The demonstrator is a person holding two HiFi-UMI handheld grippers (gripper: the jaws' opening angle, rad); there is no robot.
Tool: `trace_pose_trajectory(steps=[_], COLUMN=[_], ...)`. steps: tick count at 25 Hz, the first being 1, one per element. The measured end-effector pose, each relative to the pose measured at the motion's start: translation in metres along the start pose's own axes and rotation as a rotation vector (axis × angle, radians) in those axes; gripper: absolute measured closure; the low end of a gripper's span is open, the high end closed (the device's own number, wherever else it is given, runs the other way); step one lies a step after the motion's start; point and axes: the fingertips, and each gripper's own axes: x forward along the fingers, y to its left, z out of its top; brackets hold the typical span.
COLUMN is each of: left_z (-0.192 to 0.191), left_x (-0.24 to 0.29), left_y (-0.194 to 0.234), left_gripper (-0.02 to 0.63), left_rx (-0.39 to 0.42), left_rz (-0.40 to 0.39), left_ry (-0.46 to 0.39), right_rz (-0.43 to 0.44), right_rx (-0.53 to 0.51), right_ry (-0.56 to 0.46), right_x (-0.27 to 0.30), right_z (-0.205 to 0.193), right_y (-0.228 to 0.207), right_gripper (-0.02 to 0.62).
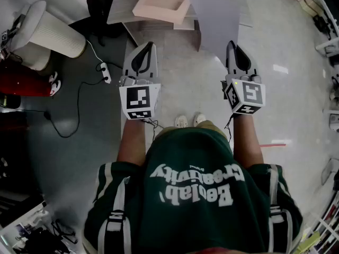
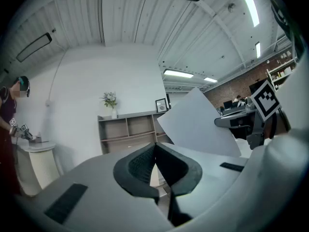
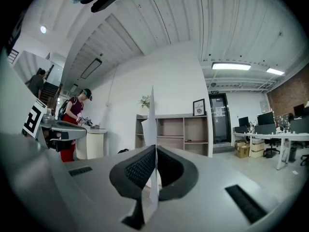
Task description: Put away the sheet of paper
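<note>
The sheet of paper (image 1: 216, 19) is a pale grey-white sheet that stands up and away from my right gripper (image 1: 232, 47), which is shut on its lower corner. In the right gripper view the paper (image 3: 150, 122) shows edge-on, pinched between the dark pads of the right gripper (image 3: 155, 151). My left gripper (image 1: 144, 51) is held level beside it at the left, shut with nothing in it. In the left gripper view its pads (image 2: 137, 166) meet at the tip of the left gripper (image 2: 155, 147), and the sheet (image 2: 198, 127) rises at the right, clear of them.
A low shelf unit (image 1: 159, 4) stands ahead on the floor, seen also as open shelves (image 3: 183, 132). A white ribbed round stand (image 1: 50, 33) and a cable with power strip (image 1: 106, 73) lie at the left. A person (image 3: 72, 112) stands by the stand. Desks (image 3: 270, 132) are at the right.
</note>
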Motion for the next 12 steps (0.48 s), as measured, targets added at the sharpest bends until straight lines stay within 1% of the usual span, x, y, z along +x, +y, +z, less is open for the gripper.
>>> trace_pose_trajectory(steps=[12], left_z=[-0.0003], left_x=[-0.0077], left_y=[0.0061], left_gripper=[0.588], left_rx=[0.003], left_rz=[-0.004], left_ry=[0.004], right_rz=[-0.008], right_rx=[0.008], right_ry=[0.007], right_x=[-0.0038], right_z=[-0.0009], right_y=[0.0073], right_gripper=[0.561])
